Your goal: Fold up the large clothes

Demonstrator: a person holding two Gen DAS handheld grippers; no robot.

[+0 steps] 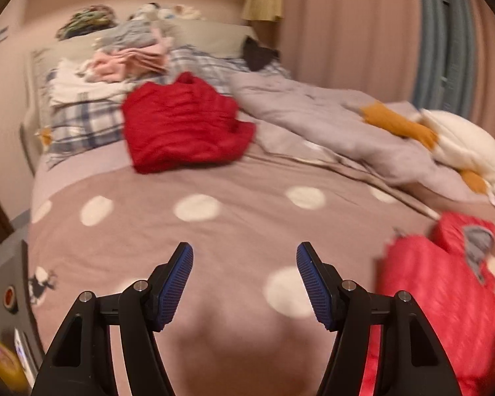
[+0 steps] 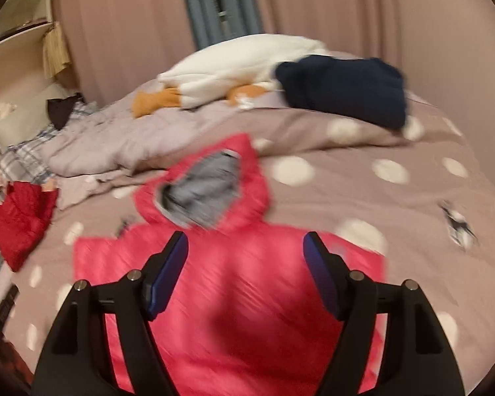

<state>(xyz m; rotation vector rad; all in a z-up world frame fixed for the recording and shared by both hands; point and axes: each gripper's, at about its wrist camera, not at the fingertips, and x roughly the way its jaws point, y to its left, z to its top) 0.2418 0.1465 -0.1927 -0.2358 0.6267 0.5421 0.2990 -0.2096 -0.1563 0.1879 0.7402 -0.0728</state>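
A pink-red hooded puffer jacket (image 2: pixel 247 283) with a grey-lined hood (image 2: pixel 201 191) lies flat on the dotted bedspread (image 2: pixel 396 204), hood pointing away. My right gripper (image 2: pixel 246 247) is open and empty, hovering over the jacket's upper back. The jacket's edge shows at the right of the left wrist view (image 1: pixel 445 290). My left gripper (image 1: pixel 244 257) is open and empty over the bare bedspread (image 1: pixel 214 237), left of the jacket. A darker red garment (image 1: pixel 184 125) lies crumpled farther up the bed.
A grey duvet (image 1: pixel 330 122) is bunched across the far half of the bed. A white and orange plush (image 2: pixel 234 62) and a navy garment (image 2: pixel 343 92) lie at the far side. A pile of clothes (image 1: pixel 125 62) sits on plaid pillows. Curtains hang behind.
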